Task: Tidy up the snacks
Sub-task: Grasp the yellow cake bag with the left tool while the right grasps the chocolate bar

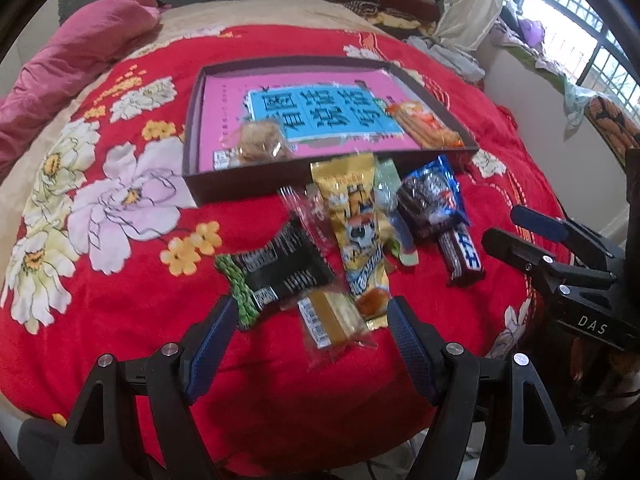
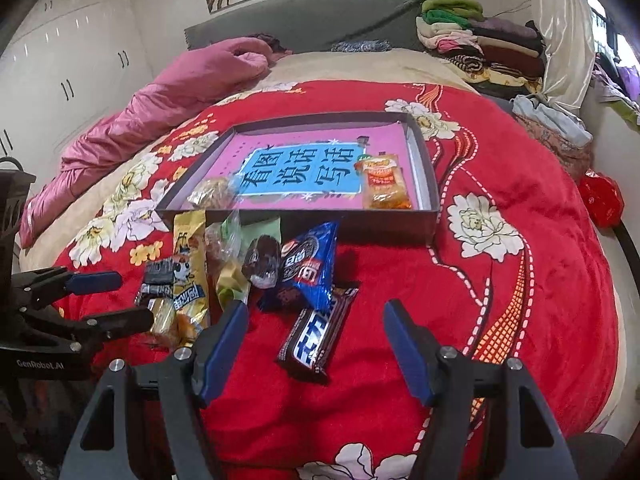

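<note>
A dark shallow box (image 1: 256, 184) (image 2: 424, 156) with a pink and blue book in it lies on the red bed cover. It holds a round brown cake (image 1: 258, 144) (image 2: 212, 194) and an orange snack pack (image 1: 428, 124) (image 2: 386, 182). Loose snacks lie in front: a yellow pack (image 1: 356, 224) (image 2: 188, 264), a black pack (image 1: 280, 268), a clear-wrapped tan cake (image 1: 336, 320), a blue cookie pack (image 1: 434, 196) (image 2: 312, 264), a brown bar (image 1: 462, 256) (image 2: 316, 340). My left gripper (image 1: 312, 320) is open over the tan cake. My right gripper (image 2: 316, 328) is open around the brown bar.
A pink quilt (image 2: 152, 112) lies at the left of the bed. Folded clothes (image 2: 480, 44) are stacked at the head right. A window (image 1: 580, 40) is on the right. A red bag (image 2: 602, 198) sits at the bed's right edge.
</note>
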### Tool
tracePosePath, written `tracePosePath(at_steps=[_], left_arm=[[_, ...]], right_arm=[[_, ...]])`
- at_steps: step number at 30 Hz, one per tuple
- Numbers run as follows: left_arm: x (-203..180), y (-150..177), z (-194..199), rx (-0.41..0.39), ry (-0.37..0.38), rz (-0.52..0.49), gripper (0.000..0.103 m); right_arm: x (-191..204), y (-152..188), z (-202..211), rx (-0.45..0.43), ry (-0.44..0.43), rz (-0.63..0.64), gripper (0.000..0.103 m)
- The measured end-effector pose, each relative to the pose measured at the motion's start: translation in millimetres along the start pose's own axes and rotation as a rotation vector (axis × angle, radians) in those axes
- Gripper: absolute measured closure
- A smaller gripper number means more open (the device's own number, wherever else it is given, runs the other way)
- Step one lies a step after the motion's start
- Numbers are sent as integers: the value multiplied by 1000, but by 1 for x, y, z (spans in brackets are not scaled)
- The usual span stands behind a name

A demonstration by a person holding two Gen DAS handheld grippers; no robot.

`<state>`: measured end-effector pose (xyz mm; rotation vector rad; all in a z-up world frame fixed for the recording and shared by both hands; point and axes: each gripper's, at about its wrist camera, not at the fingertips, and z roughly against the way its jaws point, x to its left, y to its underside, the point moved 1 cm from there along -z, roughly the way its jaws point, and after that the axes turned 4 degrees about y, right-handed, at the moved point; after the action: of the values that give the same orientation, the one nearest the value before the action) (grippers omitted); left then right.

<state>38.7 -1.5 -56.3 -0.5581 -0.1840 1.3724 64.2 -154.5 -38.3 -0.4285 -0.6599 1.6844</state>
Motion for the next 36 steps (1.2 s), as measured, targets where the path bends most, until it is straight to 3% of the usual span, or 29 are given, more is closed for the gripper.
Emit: tracePosePath(at_steps=[12, 27, 36], left_arm=[[0, 7, -27, 79, -19, 22, 25], [15, 7, -32, 86, 16, 86, 25], [20, 6, -30, 90, 21, 102, 32]], right_arm=[[8, 6, -15, 52, -4, 27, 33], [2, 10, -45, 114, 36, 3, 33], [-4, 11, -49, 114, 66, 10, 45]])
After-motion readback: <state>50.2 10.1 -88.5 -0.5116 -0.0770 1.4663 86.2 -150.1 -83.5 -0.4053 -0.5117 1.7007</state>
